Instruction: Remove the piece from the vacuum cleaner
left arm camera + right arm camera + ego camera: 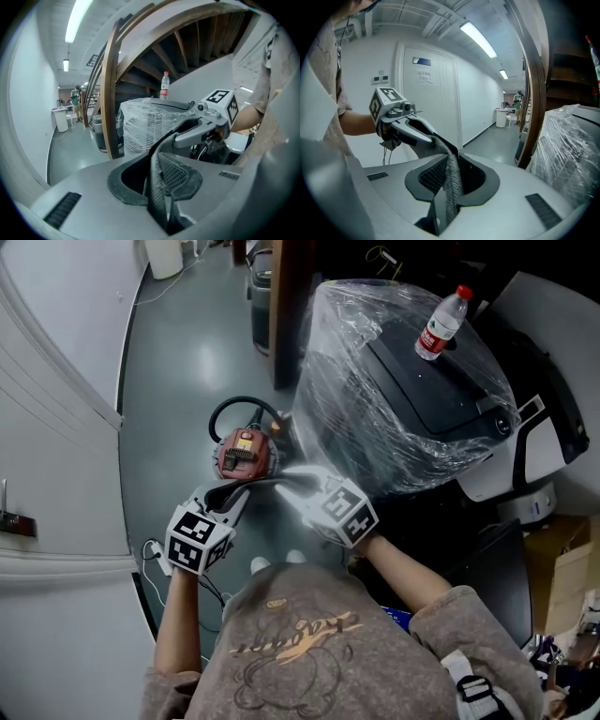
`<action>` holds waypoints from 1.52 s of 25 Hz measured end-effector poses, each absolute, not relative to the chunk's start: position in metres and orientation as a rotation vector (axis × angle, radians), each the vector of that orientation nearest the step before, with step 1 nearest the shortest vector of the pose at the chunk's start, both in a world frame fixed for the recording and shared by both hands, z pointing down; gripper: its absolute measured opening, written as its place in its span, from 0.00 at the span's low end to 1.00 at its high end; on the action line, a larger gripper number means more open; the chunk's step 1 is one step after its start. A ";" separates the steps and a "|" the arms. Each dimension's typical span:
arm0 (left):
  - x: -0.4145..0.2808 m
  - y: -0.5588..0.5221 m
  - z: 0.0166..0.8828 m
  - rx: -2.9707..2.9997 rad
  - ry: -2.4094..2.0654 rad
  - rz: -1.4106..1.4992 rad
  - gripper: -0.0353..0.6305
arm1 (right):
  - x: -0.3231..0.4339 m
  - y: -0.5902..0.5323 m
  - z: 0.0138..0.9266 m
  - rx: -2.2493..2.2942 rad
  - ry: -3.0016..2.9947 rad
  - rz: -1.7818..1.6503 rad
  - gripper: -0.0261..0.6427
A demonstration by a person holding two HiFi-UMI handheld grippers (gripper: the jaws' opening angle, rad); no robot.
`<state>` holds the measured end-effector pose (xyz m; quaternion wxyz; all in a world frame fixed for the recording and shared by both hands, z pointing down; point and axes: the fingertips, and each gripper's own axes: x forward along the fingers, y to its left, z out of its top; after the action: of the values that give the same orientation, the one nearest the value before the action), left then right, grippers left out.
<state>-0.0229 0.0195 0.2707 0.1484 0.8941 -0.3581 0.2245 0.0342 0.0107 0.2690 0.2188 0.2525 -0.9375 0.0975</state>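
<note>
The piece point(269, 485), a flat strip of grey mesh, is strung between the two grippers, so its long axis runs left to right across the person's front, just on the near side of the vacuum cleaner point(246, 454). The left gripper point(228, 502) has its jaws pinched onto one end of the strip; in its own view the mesh rises out of the jaws and leads off to the other gripper. The right gripper point(309, 488) is likewise clamped on the opposite end, with the mesh leaving its jaws toward the left one. The red-topped vacuum cleaner stands on the floor point(187, 362), close to the foot of the plastic-wrapped machine point(403, 399), with its black hose point(234, 407) looped beyond it. It lies ahead of and below both grippers, and the left one looks the nearer. Whether the strip is attached to the body anywhere cannot be told. If it is, the pull should likely go toward the person, away from the vacuum cleaner, both ends together.
</note>
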 end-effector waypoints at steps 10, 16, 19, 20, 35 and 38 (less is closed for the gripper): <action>-0.024 0.029 0.277 2.552 -1.018 0.632 0.15 | 0.034 0.019 0.276 0.695 -2.597 0.290 0.12; -0.021 0.033 0.282 2.543 -1.020 0.639 0.15 | 0.037 0.023 0.280 0.706 -2.597 0.304 0.12; -0.021 0.034 0.282 2.538 -1.025 0.636 0.15 | 0.036 0.022 0.277 0.721 -2.603 0.298 0.12; -0.020 0.035 0.282 2.537 -1.025 0.634 0.15 | 0.036 0.022 0.276 0.721 -2.603 0.296 0.12; -0.022 0.041 0.287 2.515 -1.023 0.630 0.15 | 0.035 0.027 0.281 0.685 -2.600 0.316 0.12; -0.022 0.042 0.288 2.512 -1.024 0.625 0.15 | 0.034 0.028 0.282 0.680 -2.601 0.321 0.12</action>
<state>-0.0225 0.0423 0.2879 0.1779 0.8879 -0.3620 0.2211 0.0340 0.0279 0.2819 0.2154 0.2454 -0.9381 0.1159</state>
